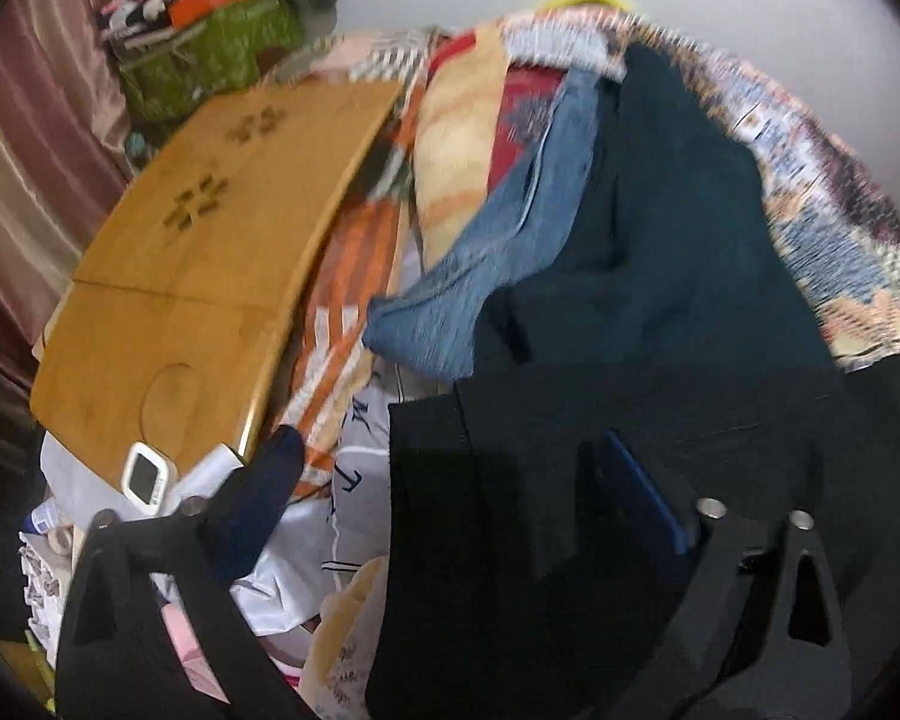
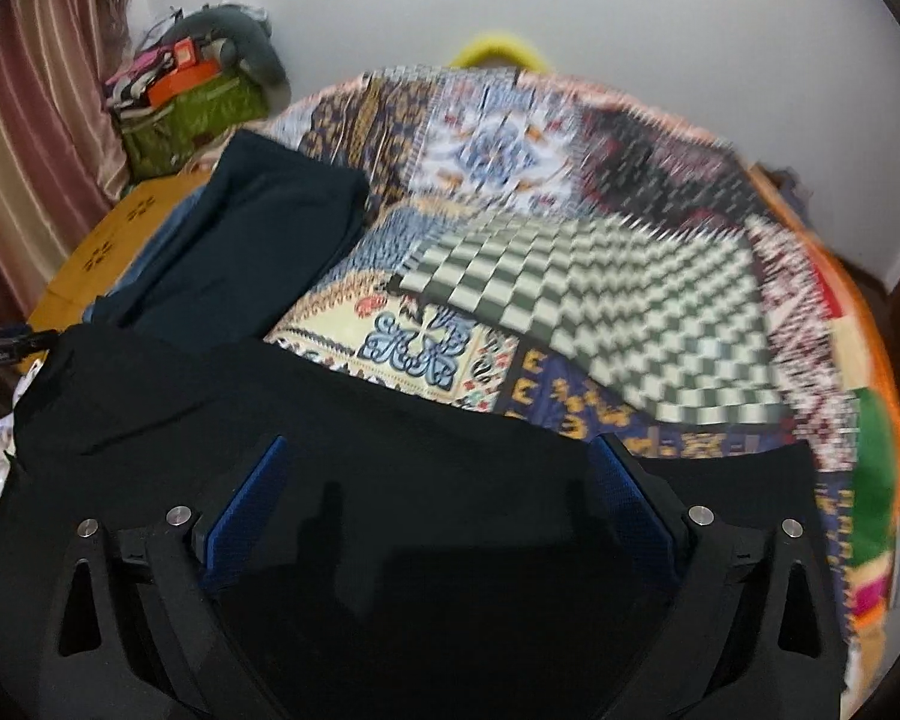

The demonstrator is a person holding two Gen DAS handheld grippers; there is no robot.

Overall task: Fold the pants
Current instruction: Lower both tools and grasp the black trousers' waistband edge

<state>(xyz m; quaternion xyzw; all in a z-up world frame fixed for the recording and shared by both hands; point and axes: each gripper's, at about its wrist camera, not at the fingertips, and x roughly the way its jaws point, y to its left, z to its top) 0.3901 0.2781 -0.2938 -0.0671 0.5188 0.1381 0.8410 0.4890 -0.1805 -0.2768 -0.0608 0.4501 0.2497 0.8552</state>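
Lying dark and flat, pants (image 2: 330,414) cover patchwork quilt (image 2: 570,276).

Black pants (image 2: 342,420), plain dark fabric, spread flat across near edge of patchwork bedspread (image 2: 510,138), one end hanging off bed's side in left wrist view (image 1: 510,540); surface mostly smooth, few shallow creases, details lost in blur.

Pants (image 2: 390,480) lie on the quilt (image 2: 600,300), folded clothes (image 2: 258,240) behind, tray table (image 1: 210,252) left
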